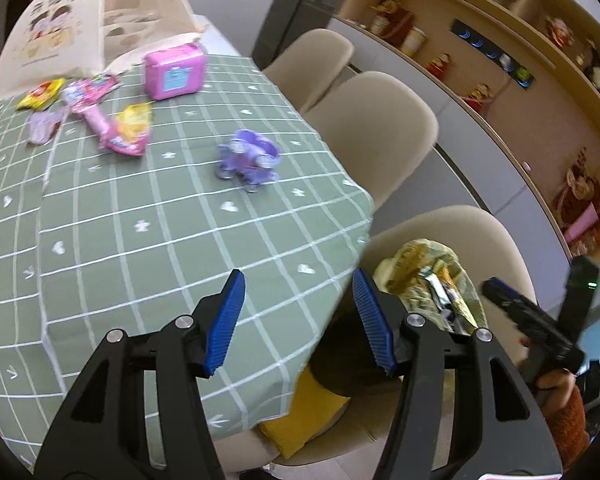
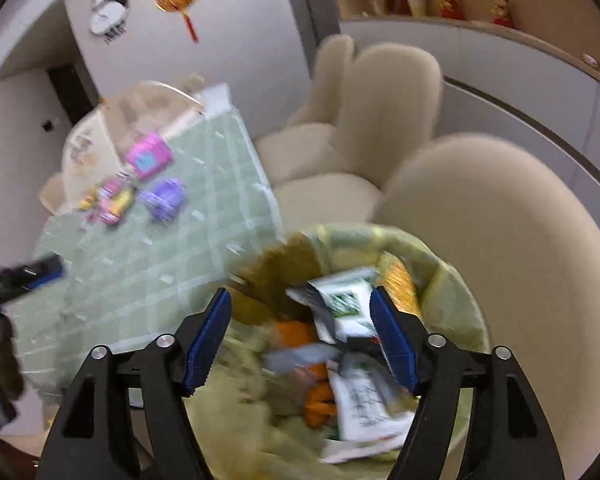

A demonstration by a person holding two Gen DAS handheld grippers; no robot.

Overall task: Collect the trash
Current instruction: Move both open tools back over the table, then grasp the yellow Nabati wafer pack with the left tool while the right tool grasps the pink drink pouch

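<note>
Our right gripper hangs released over the yellow-lined trash bin, already holding several wrappers. Our left gripper is spread empty over the green checked worktop. Further off, roughly four wrappers remain beside two toys.

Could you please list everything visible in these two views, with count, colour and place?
Tablecloth: one, green checked, on the table.
Snack wrappers: several, yellow and pink, far end of the table.
Pink case: one, beside the wrappers.
Purple toy: one, mid-table.
Tote bag: one, cream, printed, far end.
Chairs: three, beige, along the table.
Bin: one, yellowish liner, wrappers inside, beside the table.
Shelf figurines: several, on the wall shelf.
Left tongs: open, over the table edge.
Right tongs: open, above the bin.
</note>
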